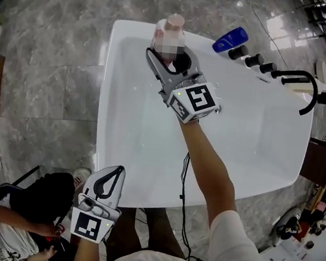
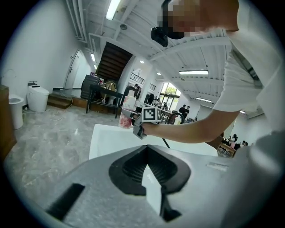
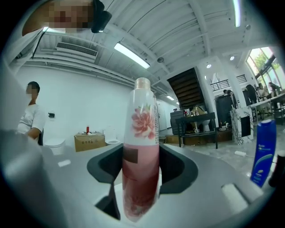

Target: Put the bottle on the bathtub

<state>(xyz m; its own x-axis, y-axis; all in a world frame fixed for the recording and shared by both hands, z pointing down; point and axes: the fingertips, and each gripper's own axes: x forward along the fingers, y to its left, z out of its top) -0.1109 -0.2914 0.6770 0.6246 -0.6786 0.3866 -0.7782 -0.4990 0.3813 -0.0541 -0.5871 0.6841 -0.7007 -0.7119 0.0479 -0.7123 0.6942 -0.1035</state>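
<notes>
A pink bottle (image 1: 174, 22) with a flower print and a pale cap stands upright at the far rim of the white bathtub (image 1: 113, 151). My right gripper (image 1: 170, 53) is shut on it, one jaw on each side of its lower body. In the right gripper view the bottle (image 3: 141, 156) fills the gap between the jaws. Whether its base rests on the rim is hidden. My left gripper (image 1: 116, 172) hangs at the tub's near edge, shut and holding nothing; in the left gripper view its tips (image 2: 147, 150) meet, and the tub (image 2: 111, 139) lies beyond.
A blue bottle (image 1: 230, 39) lies on the far rim, beside black knobs (image 1: 253, 60) and a black faucet (image 1: 297, 81). A person (image 1: 23, 211) sits on the floor at the near left. Grey marble floor surrounds the tub.
</notes>
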